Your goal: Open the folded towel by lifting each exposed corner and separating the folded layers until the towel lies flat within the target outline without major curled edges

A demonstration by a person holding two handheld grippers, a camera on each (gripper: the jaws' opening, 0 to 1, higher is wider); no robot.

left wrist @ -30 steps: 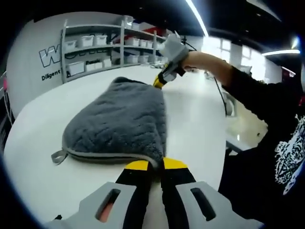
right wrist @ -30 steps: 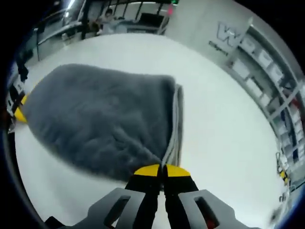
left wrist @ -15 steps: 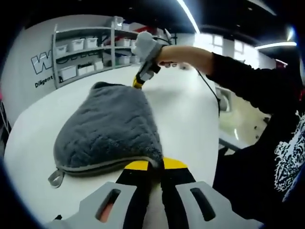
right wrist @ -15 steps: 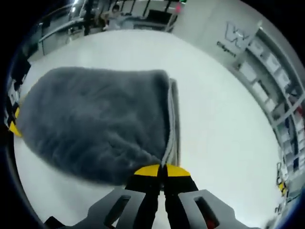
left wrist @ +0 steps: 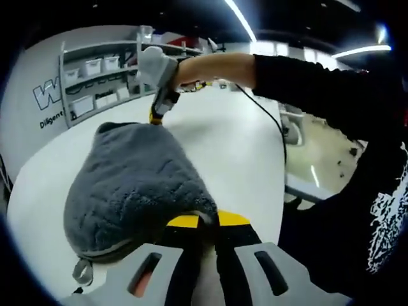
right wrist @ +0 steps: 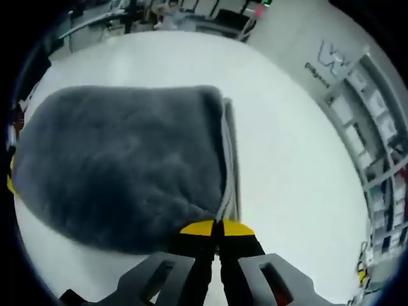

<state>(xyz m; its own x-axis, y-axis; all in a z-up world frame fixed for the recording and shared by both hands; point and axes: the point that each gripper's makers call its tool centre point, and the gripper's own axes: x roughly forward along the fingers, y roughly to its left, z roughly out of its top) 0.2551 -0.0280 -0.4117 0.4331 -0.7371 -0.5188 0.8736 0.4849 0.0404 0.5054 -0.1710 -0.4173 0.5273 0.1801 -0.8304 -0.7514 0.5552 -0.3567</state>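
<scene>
The thick grey plush towel (left wrist: 137, 185) looked soft, limp and light: its deep pile sagged and bulged between the two held points rather than keeping any edge straight. It would drape and fold back on itself if released carelessly, but nothing about it seemed fragile or slippery. The stitched pale hem (right wrist: 228, 162) at the corners looked like the firmest place to take hold, since the fluffy pile would compress and could slide out of a shallow pinch.

In the left gripper view the towel filled the lower left of the frame, resting on the white bench (left wrist: 236, 146), with a small grey hanging loop (left wrist: 81, 272) dangling at its bottom-left edge. The left gripper (left wrist: 207, 221), yellow-tipped at bottom centre, had its jaws drawn together on the near corner of the towel. At upper centre-left the right gripper (left wrist: 157, 115), held in a gloved hand (left wrist: 157, 64), met the far corner.

In the right gripper view the towel spread across the left and centre of the frame over the bench (right wrist: 293, 159). The right gripper (right wrist: 217, 227) was pinched tight on the hemmed corner at bottom centre, layered edges running up from it.
</scene>
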